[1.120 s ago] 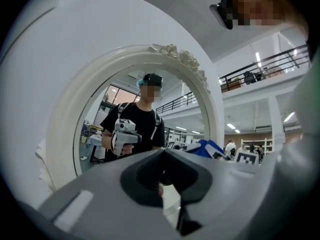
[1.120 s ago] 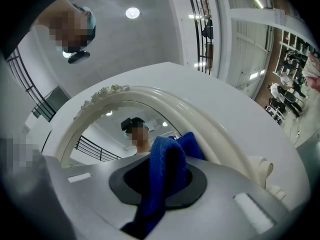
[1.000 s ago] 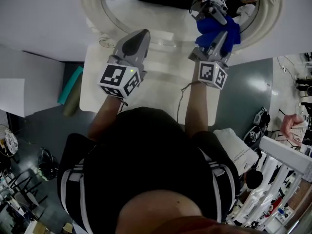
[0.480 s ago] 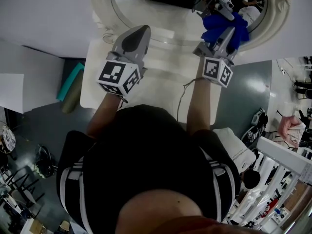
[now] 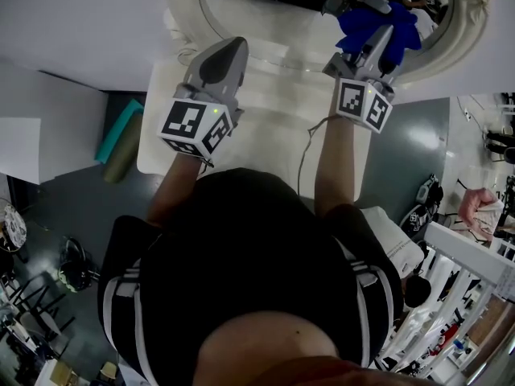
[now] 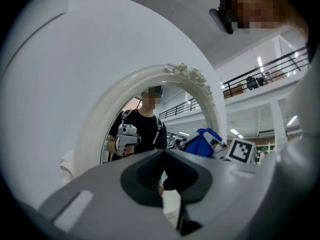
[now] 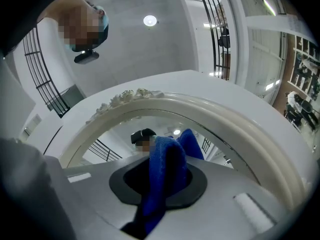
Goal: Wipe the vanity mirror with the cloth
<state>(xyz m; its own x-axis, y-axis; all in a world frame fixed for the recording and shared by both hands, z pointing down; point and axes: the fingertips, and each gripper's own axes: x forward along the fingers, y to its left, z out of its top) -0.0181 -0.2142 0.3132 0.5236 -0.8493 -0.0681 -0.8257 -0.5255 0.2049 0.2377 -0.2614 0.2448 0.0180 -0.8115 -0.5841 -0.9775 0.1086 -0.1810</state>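
Oval vanity mirror in a white ornate frame (image 5: 265, 24) stands upright, straight ahead of both grippers. Left gripper (image 5: 225, 51) has jaws together, empty, short of the frame. Right gripper (image 5: 380, 43) is nearer, clamped on the blue terry cloth (image 7: 165, 174), which looks pressed to the lower-right glass.

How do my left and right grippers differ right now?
The right gripper is shut on the blue cloth; the left gripper is shut and empty. The right one reaches up to the mirror glass; the left one sits lower, by the frame. Both point at the mirror.
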